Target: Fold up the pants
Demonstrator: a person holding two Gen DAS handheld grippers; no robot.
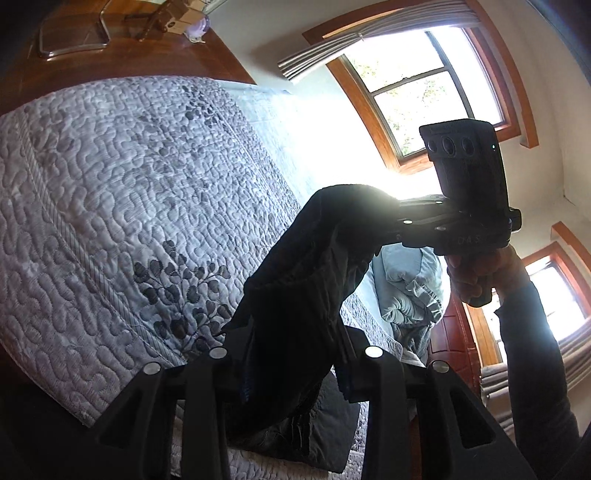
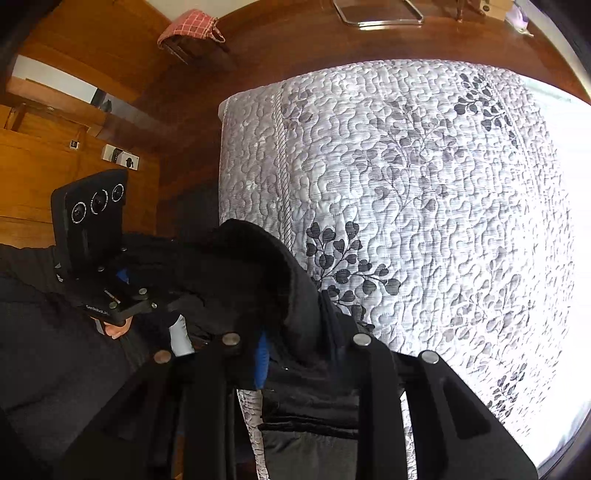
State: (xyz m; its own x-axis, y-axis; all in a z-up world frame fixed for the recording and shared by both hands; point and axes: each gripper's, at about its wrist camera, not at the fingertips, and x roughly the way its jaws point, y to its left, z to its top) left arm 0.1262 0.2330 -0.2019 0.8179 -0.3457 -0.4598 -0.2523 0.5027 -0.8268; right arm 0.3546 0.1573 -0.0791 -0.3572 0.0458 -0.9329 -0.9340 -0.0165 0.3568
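Note:
The black pants [image 1: 295,295] hang stretched between both grippers above the quilted bed [image 1: 110,184]. My left gripper [image 1: 291,354] is shut on one end of the pants' top edge. In the left wrist view the right gripper [image 1: 391,221] is shut on the other end, held up by a hand. In the right wrist view my right gripper [image 2: 291,350] is shut on the black pants [image 2: 251,269], and the left gripper [image 2: 166,295] grips the cloth to the left. The lower part of the pants hangs down by the bed's edge [image 1: 314,424].
The bed's grey floral quilt [image 2: 406,184] fills most of both views. A pale blue pillow [image 1: 410,288] lies at the bed's far end. Wooden floor [image 2: 184,110], a chair with red checked cloth [image 2: 190,27], wooden furniture [image 2: 55,166] and bright windows [image 1: 424,92] surround it.

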